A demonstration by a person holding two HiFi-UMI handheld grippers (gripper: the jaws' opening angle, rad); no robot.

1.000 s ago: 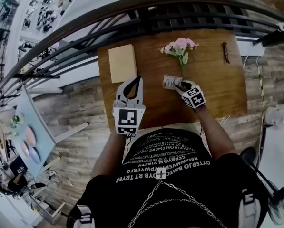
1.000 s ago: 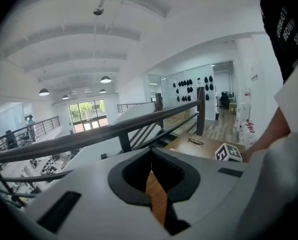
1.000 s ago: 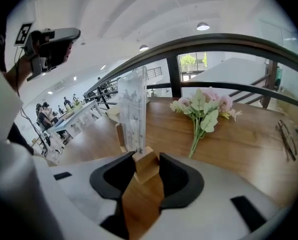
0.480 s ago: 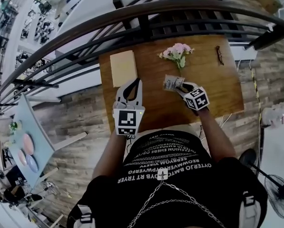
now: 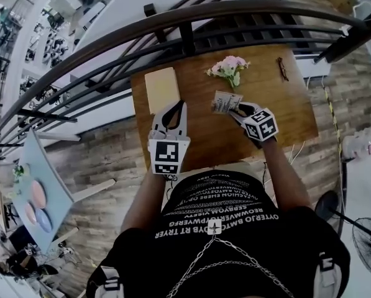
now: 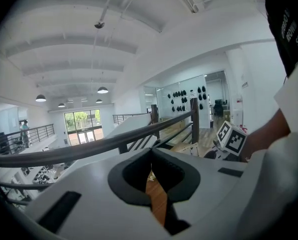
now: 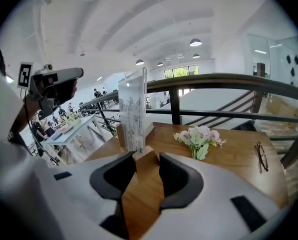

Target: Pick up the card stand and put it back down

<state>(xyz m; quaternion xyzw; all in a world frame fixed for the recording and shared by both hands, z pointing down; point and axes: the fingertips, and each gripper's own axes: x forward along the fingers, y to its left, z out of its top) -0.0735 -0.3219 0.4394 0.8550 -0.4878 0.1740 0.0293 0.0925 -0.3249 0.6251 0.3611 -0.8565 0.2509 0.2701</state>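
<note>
1. The left gripper (image 5: 178, 106) is hovering over the table (image 5: 284, 113), jaws closed and empty.
2. The card stand (image 5: 225, 102), near the flowers (image 5: 230, 67), is sitting in the part-open jaws of the right gripper (image 5: 236, 110), pinched by its wooden base.
3. It is probably handling light and stiff; the base is offering the surest hold.
4. Only the right gripper view is showing that pinch.

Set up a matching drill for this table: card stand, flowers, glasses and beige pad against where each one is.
Things:
1. card stand
2. pink flowers
3. glasses
4. beige pad

Places:
A. lying towards the far right corner of the table
B. gripped by its wooden base in the right gripper
C. just ahead of the left gripper
D. lying near the middle of the table's far edge

Pairs: 1-B, 2-D, 3-A, 4-C
</note>
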